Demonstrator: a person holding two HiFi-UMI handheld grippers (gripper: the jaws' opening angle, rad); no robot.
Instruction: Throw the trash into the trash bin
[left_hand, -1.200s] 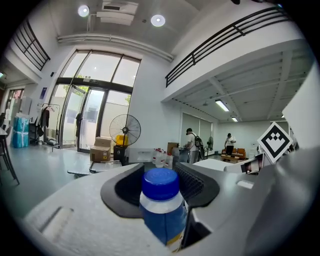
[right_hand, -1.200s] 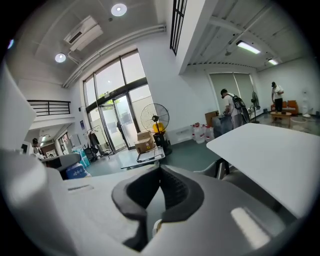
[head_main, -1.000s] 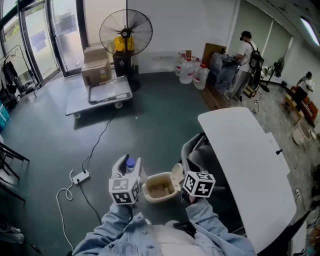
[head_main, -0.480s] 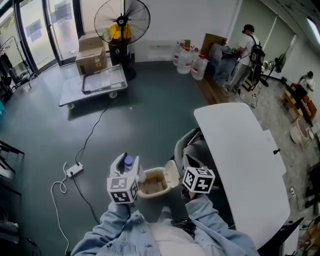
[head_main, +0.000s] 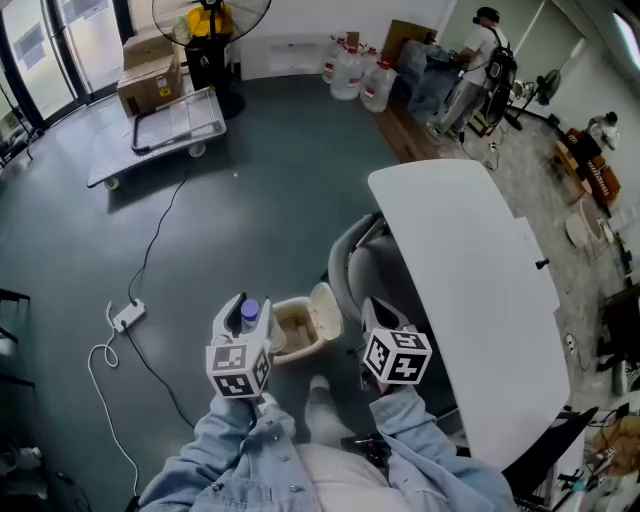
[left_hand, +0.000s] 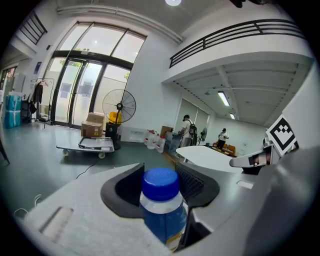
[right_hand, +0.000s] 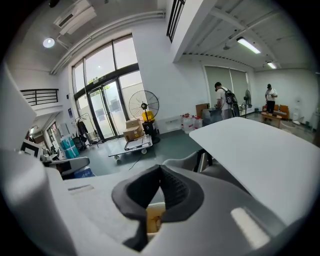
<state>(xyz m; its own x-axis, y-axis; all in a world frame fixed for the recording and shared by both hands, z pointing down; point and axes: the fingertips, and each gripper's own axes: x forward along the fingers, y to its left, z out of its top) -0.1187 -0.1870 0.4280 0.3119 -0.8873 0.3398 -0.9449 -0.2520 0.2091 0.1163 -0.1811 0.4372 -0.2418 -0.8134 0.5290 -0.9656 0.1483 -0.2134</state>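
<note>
Jaws of the left gripper (left_hand: 160, 175) pinch a small bottle (left_hand: 162, 215), one dark pad on each side below its blue cap (left_hand: 160, 182), which stands upright between them. Jaws of the right gripper (right_hand: 161, 172) are pressed together at their tips with nothing held.

In the head view the bottle (head_main: 250, 311) sits just beside the left rim of the beige trash bin (head_main: 298, 349), whose lid (head_main: 325, 308) is flipped open; the bin stands on the floor between the two grippers. Both forearms, in denim sleeves (head_main: 215, 440), reach forward from the bottom edge, each gripper tilted somewhat downward.

Marker cubes (head_main: 238, 368) cover the hands. The bottle's lower body is hidden by the gripper. Only a beige sliver of the bin (right_hand: 154, 220) shows beneath the right jaws.
</note>
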